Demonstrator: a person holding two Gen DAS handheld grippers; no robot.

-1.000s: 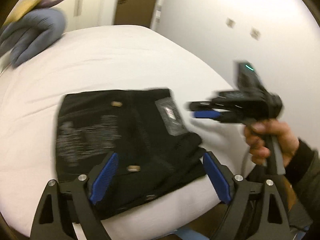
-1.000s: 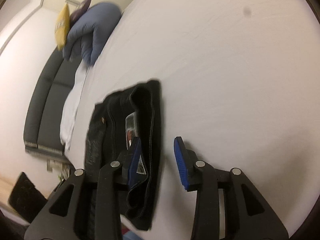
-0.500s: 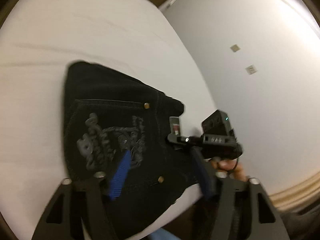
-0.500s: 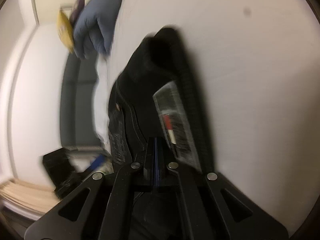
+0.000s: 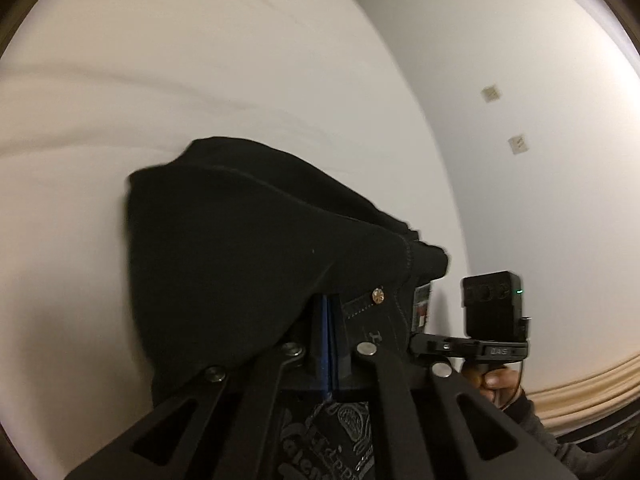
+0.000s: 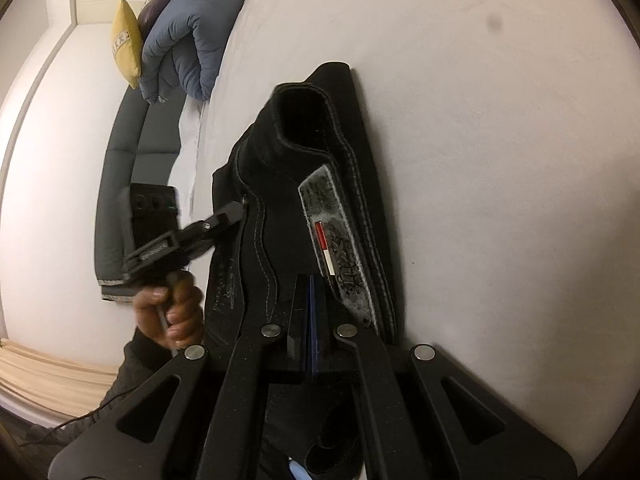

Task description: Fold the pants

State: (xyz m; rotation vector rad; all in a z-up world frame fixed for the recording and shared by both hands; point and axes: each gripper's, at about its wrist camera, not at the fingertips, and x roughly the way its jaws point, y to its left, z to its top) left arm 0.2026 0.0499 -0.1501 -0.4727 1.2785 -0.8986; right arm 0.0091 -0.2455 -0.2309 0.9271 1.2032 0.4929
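Note:
The black pants point(image 5: 248, 248) lie folded on a white bed point(image 5: 200, 60), with a grey waistband label point(image 6: 340, 248) and brass rivets. My left gripper point(image 5: 326, 312) is shut on the near edge of the pants, and cloth drapes over its fingers. My right gripper point(image 6: 310, 292) is shut on the pants beside the label. The right gripper also shows in the left wrist view point(image 5: 416, 346), at the right edge of the pants. The left gripper shows in the right wrist view point(image 6: 236, 212), pinching the left edge. Both hold the near edge lifted.
A blue folded duvet point(image 6: 188, 36) and a yellow pillow point(image 6: 126, 42) lie at the head of the bed. A grey sofa point(image 6: 120, 184) stands beside the bed. A white wall point(image 5: 540, 140) runs along the bed's right side.
Both grippers were open a second ago. The right one shut on the pants first, then the left. The near edge of the pants has come up off the bed.

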